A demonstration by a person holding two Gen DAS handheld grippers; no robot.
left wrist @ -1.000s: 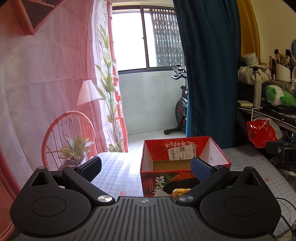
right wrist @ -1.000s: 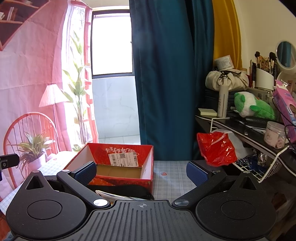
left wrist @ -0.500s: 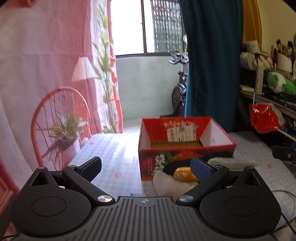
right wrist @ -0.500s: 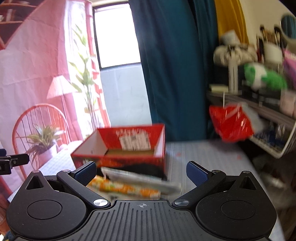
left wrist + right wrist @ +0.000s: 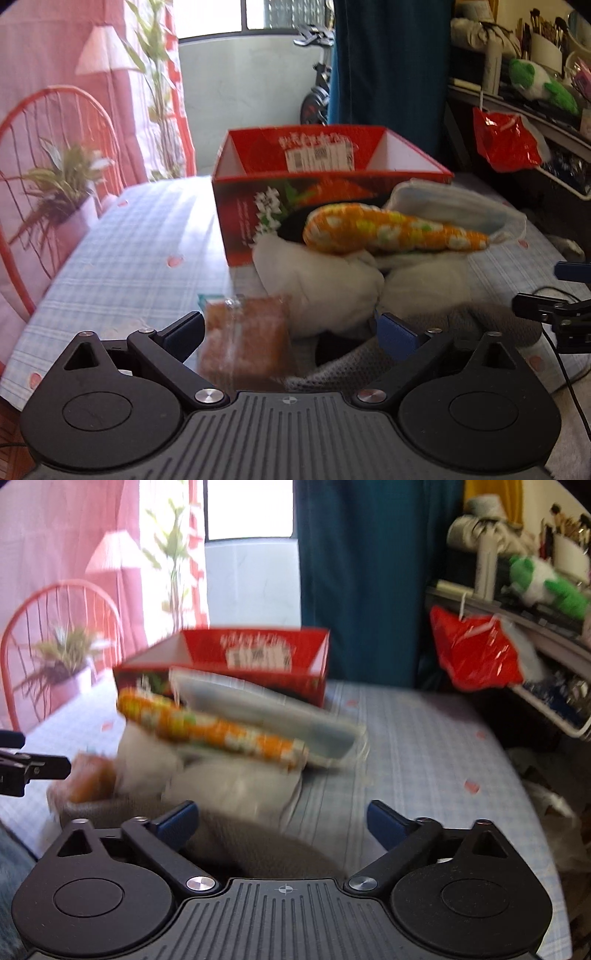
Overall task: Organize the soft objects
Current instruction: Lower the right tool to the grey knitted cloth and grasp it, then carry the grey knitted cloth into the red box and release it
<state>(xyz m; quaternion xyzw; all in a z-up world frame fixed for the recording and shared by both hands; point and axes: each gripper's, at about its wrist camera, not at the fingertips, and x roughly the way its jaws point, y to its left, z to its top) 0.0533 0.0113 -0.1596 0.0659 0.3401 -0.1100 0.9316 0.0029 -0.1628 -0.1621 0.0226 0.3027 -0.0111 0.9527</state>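
Observation:
A pile of soft objects lies on the checked tablecloth in front of an open red cardboard box point(image 5: 295, 184) point(image 5: 258, 653). On top is an orange flowered cloth roll point(image 5: 391, 229) point(image 5: 210, 731), over white bundles point(image 5: 325, 280) point(image 5: 229, 786), a grey-white flat pouch point(image 5: 450, 206) point(image 5: 266, 709), grey knit fabric point(image 5: 369, 362) point(image 5: 258, 842) and a brown item in clear wrap point(image 5: 243, 339) point(image 5: 88, 779). My left gripper point(image 5: 290, 330) is open, just above the brown item and the grey fabric. My right gripper point(image 5: 280, 818) is open over the grey fabric.
A red wire chair with a plant point(image 5: 55, 177) stands left of the table. A cluttered shelf with a red bag point(image 5: 506, 140) point(image 5: 476, 657) and a green plush point(image 5: 539, 85) is at the right. A blue curtain point(image 5: 362, 572) hangs behind the box.
Both grippers have tilted down and moved closer to the pile; the soft objects, mostly hidden a second ago, now fill the lower middle of both views. Both stay open.

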